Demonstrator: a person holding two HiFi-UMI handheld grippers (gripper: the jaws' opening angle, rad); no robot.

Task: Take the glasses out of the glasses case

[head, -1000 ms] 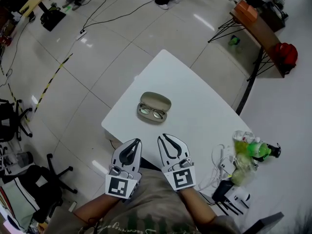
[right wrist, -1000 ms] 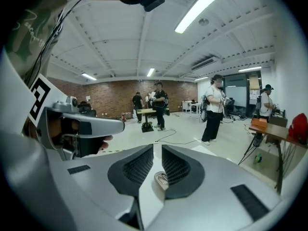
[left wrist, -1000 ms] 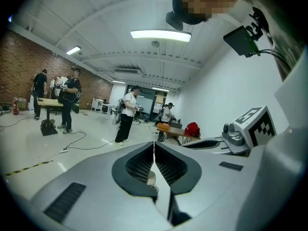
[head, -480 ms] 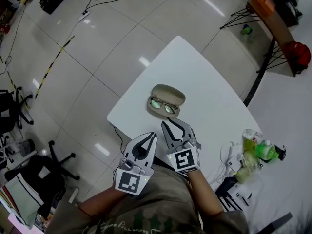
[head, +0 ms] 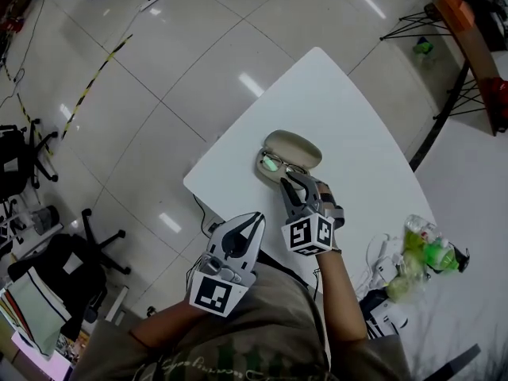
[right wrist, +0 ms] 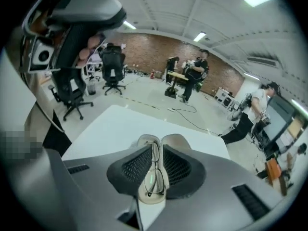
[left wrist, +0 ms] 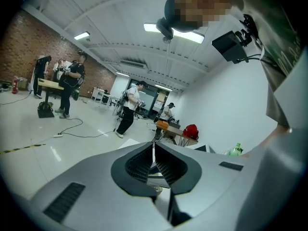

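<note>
An open beige glasses case [head: 295, 147] lies on the white table [head: 341, 109], with the glasses [head: 277, 165] resting in its lower half. My right gripper [head: 287, 179] reaches over the table, its tips at the case's near edge. In the right gripper view its jaws [right wrist: 157, 146] stand a little apart, and the glasses [right wrist: 154, 177] and case [right wrist: 177, 141] show through the gap, untouched. My left gripper [head: 257, 217] hangs back at the table's near edge; its tips [left wrist: 153, 142] meet, with nothing between them.
Green bottles [head: 425, 244] and white cables [head: 379, 262] crowd the table's near right corner. An office chair [head: 79, 252] stands on the floor at the left. A dark side table [head: 476, 46] is far right. People [left wrist: 127, 107] stand in the room behind.
My right gripper has moved forward from the table's near edge up to the case. The left gripper has stayed back by the edge.
</note>
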